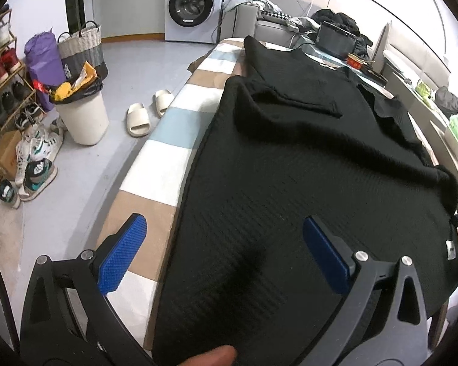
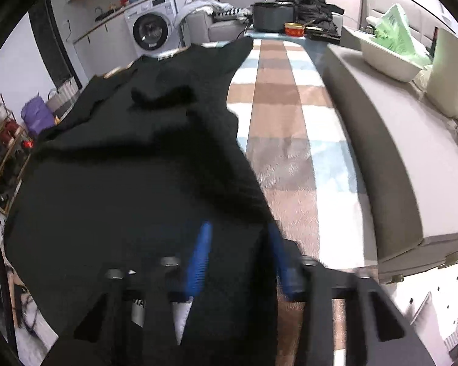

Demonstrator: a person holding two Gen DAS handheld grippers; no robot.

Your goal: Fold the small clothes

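Note:
A black knit sweater [image 1: 290, 158] lies spread along a table covered with a checked cloth [image 1: 171, 140] of white, blue and tan squares. One sleeve is folded across its body. My left gripper [image 1: 226, 244] is open, its blue pads wide apart above the sweater's near hem and left edge. In the right wrist view the sweater [image 2: 131, 167] fills the left side. My right gripper [image 2: 239, 244] has its blue pads partly closed with the sweater's near right edge between them; the view is blurred, so contact is unclear.
A white bin [image 1: 82, 116], slippers [image 1: 137, 119], shoes and a shoe rack [image 1: 3, 70] stand on the floor at left. A washing machine [image 1: 192, 9] is at the back. A black pot [image 2: 273, 15] and red bowl [image 2: 293, 29] sit at the table's far end. A grey sofa [image 2: 397, 140] runs along the right.

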